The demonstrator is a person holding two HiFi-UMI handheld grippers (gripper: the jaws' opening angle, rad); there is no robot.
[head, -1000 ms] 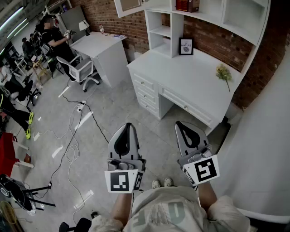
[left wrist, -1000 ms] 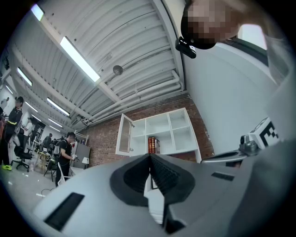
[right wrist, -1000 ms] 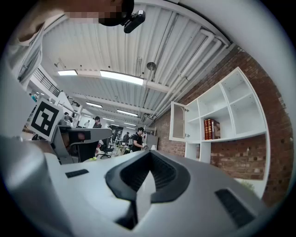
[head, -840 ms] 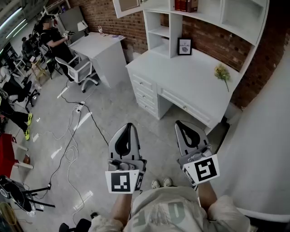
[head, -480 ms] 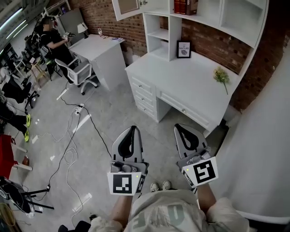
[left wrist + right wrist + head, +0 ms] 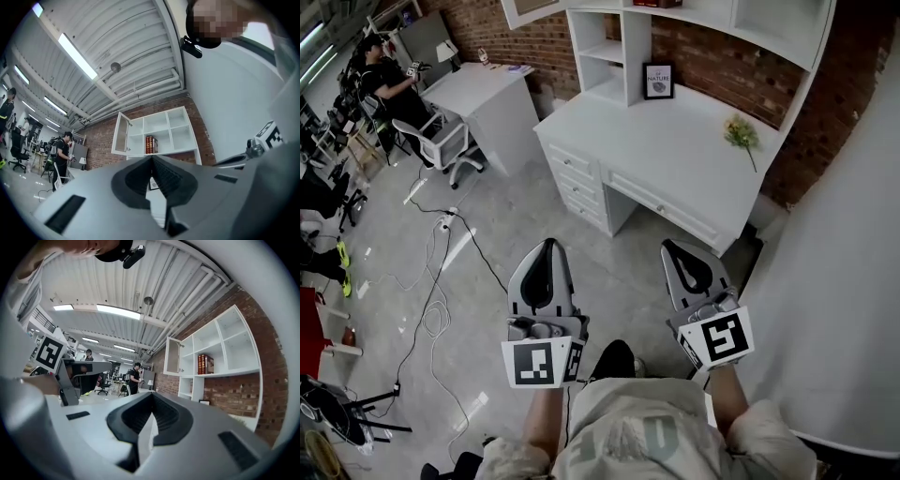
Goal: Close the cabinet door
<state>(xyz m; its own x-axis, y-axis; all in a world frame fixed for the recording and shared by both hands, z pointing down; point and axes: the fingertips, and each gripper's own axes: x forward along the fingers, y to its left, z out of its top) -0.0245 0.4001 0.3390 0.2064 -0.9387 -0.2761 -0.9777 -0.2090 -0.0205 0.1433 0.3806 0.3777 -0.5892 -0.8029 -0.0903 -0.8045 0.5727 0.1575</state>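
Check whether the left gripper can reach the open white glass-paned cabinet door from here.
Probably not: the left gripper is well short of the cabinet door, with grey floor and a white desk between.

Grey hand-held grippers (image 6: 546, 244) (image 6: 671, 247), marker cubes (image 6: 534, 364), beige shirt (image 6: 628, 431)

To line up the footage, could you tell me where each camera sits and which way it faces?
Head view: on the head, steeply down at the white desk; left gripper, right gripper, shirt show.
Left gripper view: on that gripper, along shut jaws toward the open cabinet door.
Right gripper view: likewise.
Shared: cabinet door, red books.
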